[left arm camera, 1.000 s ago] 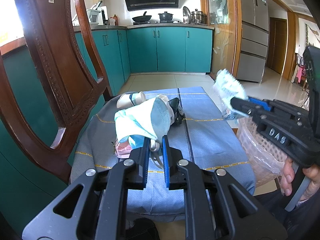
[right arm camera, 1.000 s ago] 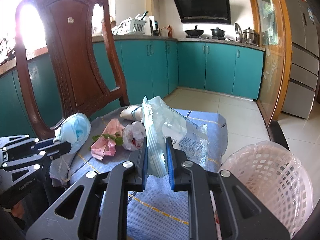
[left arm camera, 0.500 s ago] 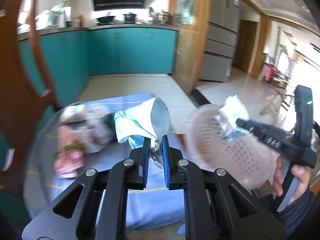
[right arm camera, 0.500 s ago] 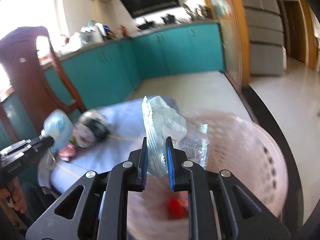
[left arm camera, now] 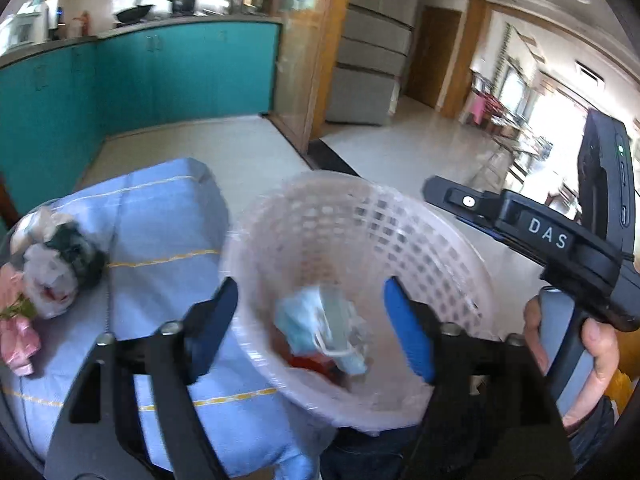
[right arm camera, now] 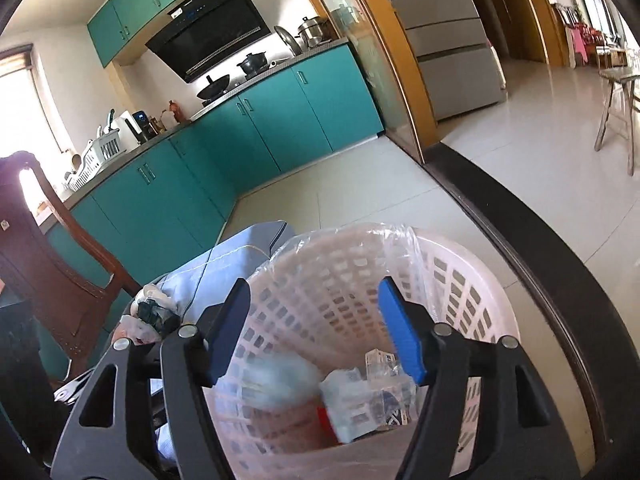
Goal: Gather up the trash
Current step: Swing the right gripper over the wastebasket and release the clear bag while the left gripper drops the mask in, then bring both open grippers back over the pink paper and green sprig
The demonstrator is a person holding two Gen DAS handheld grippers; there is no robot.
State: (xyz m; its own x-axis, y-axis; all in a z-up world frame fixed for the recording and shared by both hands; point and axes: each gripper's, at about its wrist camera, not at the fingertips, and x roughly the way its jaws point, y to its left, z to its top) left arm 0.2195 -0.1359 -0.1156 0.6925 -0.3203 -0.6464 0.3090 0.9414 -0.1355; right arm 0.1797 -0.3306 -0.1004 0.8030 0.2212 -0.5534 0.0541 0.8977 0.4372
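Both grippers hover over a pale pink mesh basket (left arm camera: 440, 248) (right arm camera: 472, 280) lined with clear plastic. My left gripper (left arm camera: 312, 326) has its jaws opening, and the light blue face mask (left arm camera: 320, 324) is loose in the basket below them, touching neither pad. My right gripper (right arm camera: 314, 328) also has its jaws opening; the clear plastic wrapper (right arm camera: 368, 396) lies at the basket's bottom next to the blurred mask (right arm camera: 276, 376). In the left wrist view the right gripper's black body (left arm camera: 532, 236) reaches in from the right, held by a hand (left arm camera: 596, 356).
More trash stays on the blue-clothed seat (left arm camera: 160, 240): a white and black crumpled bag (left arm camera: 60, 264) and pink wrappers (left arm camera: 16, 340). A carved wooden chair back (right arm camera: 44, 248) stands at left. Teal kitchen cabinets (right arm camera: 260, 120) and tiled floor (right arm camera: 520, 152) lie beyond.
Both grippers swung right from the seat to over the basket. Their jaws opened, and the face mask and the plastic wrapper dropped into the basket.
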